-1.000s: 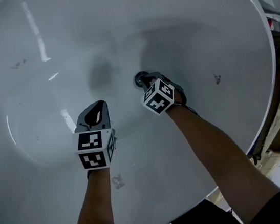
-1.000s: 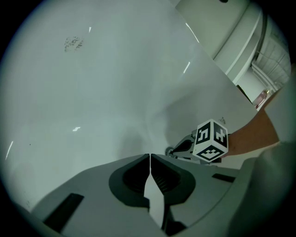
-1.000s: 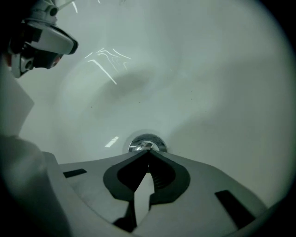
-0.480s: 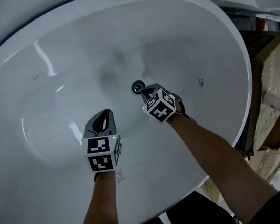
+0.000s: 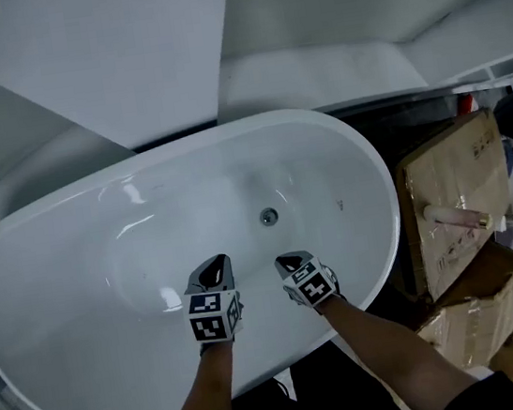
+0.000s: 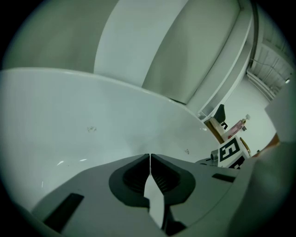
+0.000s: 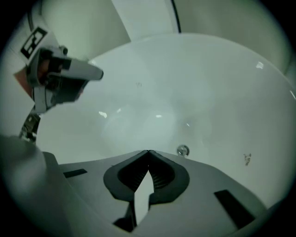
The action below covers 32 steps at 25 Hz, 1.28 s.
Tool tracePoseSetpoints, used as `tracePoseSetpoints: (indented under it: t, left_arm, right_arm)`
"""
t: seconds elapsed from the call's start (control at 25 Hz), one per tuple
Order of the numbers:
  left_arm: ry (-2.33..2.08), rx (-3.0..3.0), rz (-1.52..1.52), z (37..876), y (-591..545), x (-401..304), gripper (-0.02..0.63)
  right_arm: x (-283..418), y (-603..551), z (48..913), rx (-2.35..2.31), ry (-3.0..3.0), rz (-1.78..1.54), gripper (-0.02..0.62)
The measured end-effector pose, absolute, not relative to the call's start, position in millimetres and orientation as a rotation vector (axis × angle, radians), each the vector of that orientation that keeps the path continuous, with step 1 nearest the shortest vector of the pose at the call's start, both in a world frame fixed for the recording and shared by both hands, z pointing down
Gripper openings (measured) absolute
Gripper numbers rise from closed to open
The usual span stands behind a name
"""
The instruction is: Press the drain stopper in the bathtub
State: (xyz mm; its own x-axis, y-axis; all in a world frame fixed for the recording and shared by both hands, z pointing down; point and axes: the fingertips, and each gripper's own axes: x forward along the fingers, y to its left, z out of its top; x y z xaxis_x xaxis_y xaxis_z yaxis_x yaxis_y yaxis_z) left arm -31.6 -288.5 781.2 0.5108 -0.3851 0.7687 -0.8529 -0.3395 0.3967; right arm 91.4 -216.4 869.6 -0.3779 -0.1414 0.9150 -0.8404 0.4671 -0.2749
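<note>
Drain stopper [image 5: 268, 216]: on the bathtub [image 5: 377, 173] floor, toward the far side; nothing touches it.
Left gripper [image 5: 211, 270]: jaws clenched tip to tip with nothing between them. It hovers over the near slope of the tub, well apart from the stopper.
Right gripper [image 5: 291, 263]: jaws also pressed together and empty. It sits beside the left one, on the near side of the stopper and apart from it.
Stopper position: too small to tell whether it is pushed down or popped up.
Risk: a press from this far back would probably land off-centre, and the closed tips could skid off the rounded cap onto the glossy floor.
Second risk: leaning in from the near rim may tilt the push, so the stopper might not click.
</note>
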Motion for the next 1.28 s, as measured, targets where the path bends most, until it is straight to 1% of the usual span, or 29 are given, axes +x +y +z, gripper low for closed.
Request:
tracePoseSetpoints:
  t: [0.08,0.2,0.48,0.8,0.96,1.28]
  left_arm:
    - [-1.017,1.946,0.703,737.3,-277.0,-36.8,0.023]
    - [-1.043,2.004,0.685,671.2,-268.8,-50.2,0.023]
    - [-1.077,2.110,0.683,549.9,-237.3,-96.1,0.023]
    - [-1.118,2.181,0.622,454.1,-182.6,-138.3,0.023]
    - [-1.161,2.224,0.559,413.9,-162.7,-160.1,0.023]
    - [-1.343,2.218,0.455,357.8,-130.8,-236.3,0.023]
  right_arm:
    - [73.2,-219.4,807.3,0.913,-1.919,1.012,0.014]
    - [55.9,-220.4,723.8,0.956,-2.029,0.967,0.014]
    - [5.1,-179.7,592.0,0.905,-2.165,0.924,0.014]
    - [-35.6,-126.5,488.2,0.997,-2.287,0.985,0.014]
    - [-44.2,-127.5,443.1,1.064,-2.336,0.903,0.014]
    - [-92.5,-138.8,352.4,1.097,-2.520,0.678,0.014]
